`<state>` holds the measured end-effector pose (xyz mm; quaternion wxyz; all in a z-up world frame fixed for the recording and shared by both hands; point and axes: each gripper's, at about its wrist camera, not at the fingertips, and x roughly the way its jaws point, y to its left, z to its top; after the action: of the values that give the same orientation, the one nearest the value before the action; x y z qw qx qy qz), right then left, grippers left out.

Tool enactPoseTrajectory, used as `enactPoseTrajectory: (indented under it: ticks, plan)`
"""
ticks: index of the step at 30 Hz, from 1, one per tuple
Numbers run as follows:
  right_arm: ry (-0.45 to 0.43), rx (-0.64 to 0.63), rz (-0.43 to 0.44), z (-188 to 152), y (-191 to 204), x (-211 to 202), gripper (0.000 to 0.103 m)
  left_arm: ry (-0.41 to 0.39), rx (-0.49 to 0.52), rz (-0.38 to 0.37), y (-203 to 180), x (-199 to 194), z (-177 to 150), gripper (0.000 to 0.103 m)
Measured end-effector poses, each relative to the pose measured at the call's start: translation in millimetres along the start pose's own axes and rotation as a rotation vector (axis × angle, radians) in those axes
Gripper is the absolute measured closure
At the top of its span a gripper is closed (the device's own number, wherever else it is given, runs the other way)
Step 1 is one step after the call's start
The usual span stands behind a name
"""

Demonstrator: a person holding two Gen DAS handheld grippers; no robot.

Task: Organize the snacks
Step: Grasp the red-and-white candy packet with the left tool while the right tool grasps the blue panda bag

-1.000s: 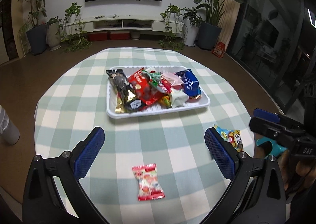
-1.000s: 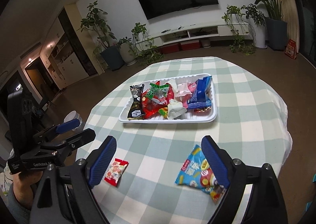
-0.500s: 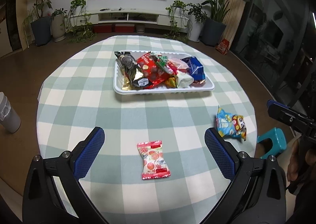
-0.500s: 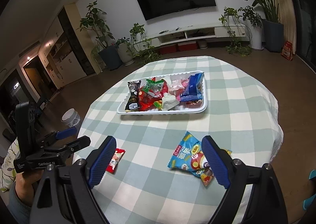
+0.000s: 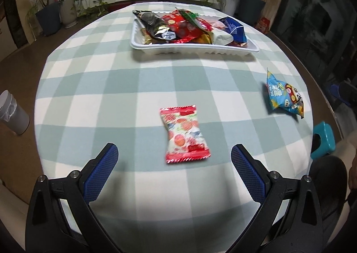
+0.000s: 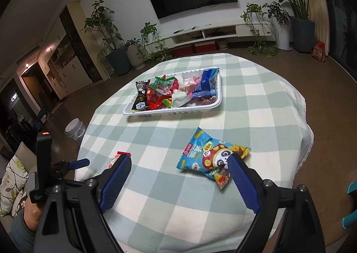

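Note:
A white tray (image 5: 196, 48) with several snack packets stands at the far side of the round checked table; it also shows in the right wrist view (image 6: 174, 111). A red-and-white candy packet (image 5: 184, 135) lies just ahead of my open, empty left gripper (image 5: 174, 164). A blue cartoon snack bag (image 6: 212, 157) lies just ahead of my open, empty right gripper (image 6: 179, 173), close to its right finger; it also shows in the left wrist view (image 5: 283, 95). The candy packet peeks out behind the right gripper's left finger (image 6: 115, 160).
The green-and-white cloth (image 5: 125, 79) covers the table. A grey bin (image 5: 13, 112) stands on the floor at the left, a teal stool (image 5: 323, 141) at the right. Potted plants, a TV and a low shelf line the far wall.
Both grippers have come lower and closer to the table: the candy packet now sits nearer the left gripper, the blue bag nearer the right one. Both stay open.

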<state>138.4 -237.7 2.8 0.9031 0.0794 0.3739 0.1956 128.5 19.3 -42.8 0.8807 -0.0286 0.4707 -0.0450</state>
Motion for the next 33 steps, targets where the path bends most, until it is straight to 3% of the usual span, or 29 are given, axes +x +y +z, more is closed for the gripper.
enactPoseTrajectory:
  ticks: [9,12,14,19,23,25,33]
  plan:
    - [-0.009,0.019,0.004,-5.4,-6.6,-0.3,0.013,0.091,-0.006,0.053,3.2,36.6,5.3,0.003]
    - [-0.006,0.021,0.000,-7.4,-8.8,1.2,0.013,0.084,-0.002,0.074,2.6,41.4,5.8,0.003]
    - [-0.004,0.019,-0.004,-7.4,-9.1,1.6,0.013,0.082,0.000,0.078,2.1,43.8,10.3,0.008]
    - [-0.005,0.002,-0.004,-4.6,-7.2,1.0,0.013,0.068,0.012,0.080,1.0,44.8,20.9,0.039]
    - [-0.006,-0.034,-0.011,-2.9,-2.8,0.4,0.013,0.056,0.034,0.066,-3.8,40.7,19.8,0.050]
    - [0.007,-0.057,-0.011,-2.4,-0.9,2.5,0.013,0.052,0.042,0.050,-4.4,38.8,18.5,0.065]
    - [0.087,-0.299,0.024,-1.4,11.9,17.4,0.013,0.047,0.048,-0.051,-0.5,27.3,8.9,0.069]
